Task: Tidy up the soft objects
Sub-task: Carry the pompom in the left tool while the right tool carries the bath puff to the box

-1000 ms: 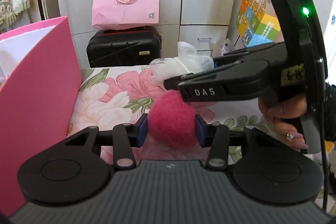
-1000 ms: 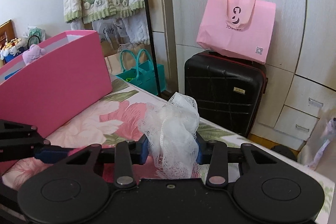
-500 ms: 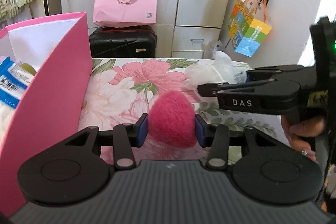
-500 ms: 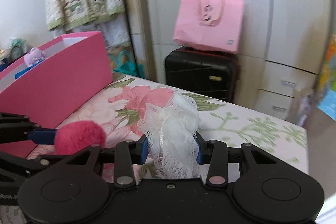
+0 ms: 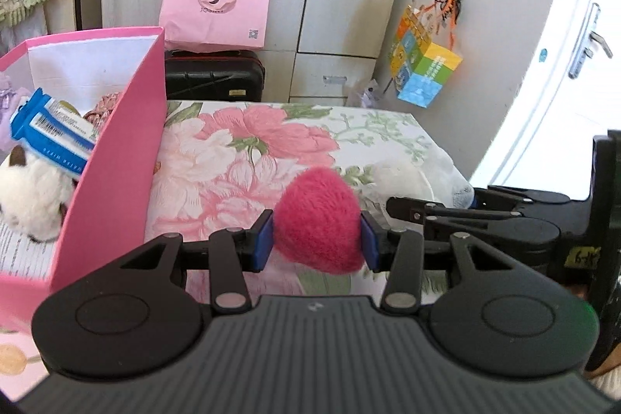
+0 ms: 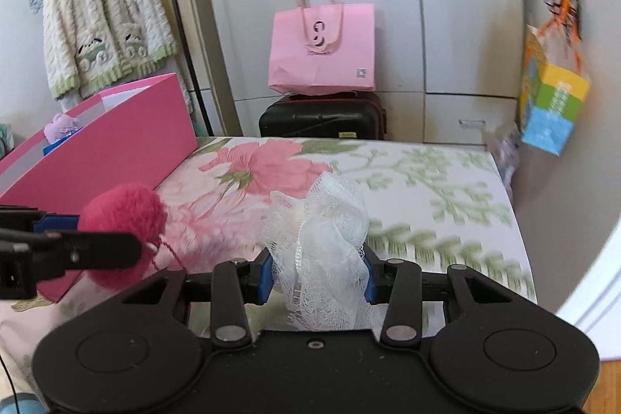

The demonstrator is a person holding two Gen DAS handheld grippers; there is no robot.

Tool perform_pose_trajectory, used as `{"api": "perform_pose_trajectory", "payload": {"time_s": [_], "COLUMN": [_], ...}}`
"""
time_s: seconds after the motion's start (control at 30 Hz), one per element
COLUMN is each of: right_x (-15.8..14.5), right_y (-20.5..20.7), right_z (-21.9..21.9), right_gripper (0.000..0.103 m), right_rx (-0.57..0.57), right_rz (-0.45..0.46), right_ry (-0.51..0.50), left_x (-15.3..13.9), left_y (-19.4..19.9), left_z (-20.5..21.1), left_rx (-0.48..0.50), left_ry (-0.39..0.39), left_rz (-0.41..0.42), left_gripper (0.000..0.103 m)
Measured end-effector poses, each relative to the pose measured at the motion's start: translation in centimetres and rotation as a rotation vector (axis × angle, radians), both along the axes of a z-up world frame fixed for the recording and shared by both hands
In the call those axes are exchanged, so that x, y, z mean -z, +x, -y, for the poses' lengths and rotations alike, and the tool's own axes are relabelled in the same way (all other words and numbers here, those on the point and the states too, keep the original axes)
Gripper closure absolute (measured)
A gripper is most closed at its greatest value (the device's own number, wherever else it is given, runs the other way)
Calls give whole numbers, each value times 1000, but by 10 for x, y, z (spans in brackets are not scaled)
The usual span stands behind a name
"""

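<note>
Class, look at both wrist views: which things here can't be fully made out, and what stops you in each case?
- Pink box contents, left wrist view: the near wall and the picture's left edge cut off the white plush.
- White mesh puff, right wrist view: its underside is behind the right gripper.
- Floral cloth, right wrist view: the print is blurred.
- Text on the blue packet, left wrist view: too small.

Ahead of both tongs the flowered bed (image 6: pixel 427 181) lies bare to its far edge, open passage. Left of the left tongs (image 5: pixel 316 239) the pink box wall (image 5: pixel 116 181) stands upright, blocking sideways travel; the right tongs (image 5: pixel 392 206) crowd its right side.
</note>
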State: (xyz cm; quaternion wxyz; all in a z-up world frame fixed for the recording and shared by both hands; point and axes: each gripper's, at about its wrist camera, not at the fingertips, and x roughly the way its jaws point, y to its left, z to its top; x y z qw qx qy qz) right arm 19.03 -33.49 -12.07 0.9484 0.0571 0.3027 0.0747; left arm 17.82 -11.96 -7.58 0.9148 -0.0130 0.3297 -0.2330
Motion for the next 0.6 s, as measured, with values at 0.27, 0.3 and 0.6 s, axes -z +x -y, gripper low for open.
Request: {"api": "perform_pose_trajectory", "payload": {"time_s": [0.27, 0.3, 0.6], "right_x": [3, 3, -7], "right_y": [-52, -58, -103], "right_z": [-15, -18, -55], "right_gripper": [55, 55, 55], "right_rx": [37, 35, -28], "right_rz": [0, -3, 3], "right_ry": [19, 12, -2], "left_x": [-6, -6, -17], "left_y": [-39, -44, -75], "left_z": [-18, -22, -64], "left_rx": [43, 51, 116], "left_ry": [-11, -15, -66], "left_rz": [6, 2, -60], "left_gripper": [59, 59, 59]}}
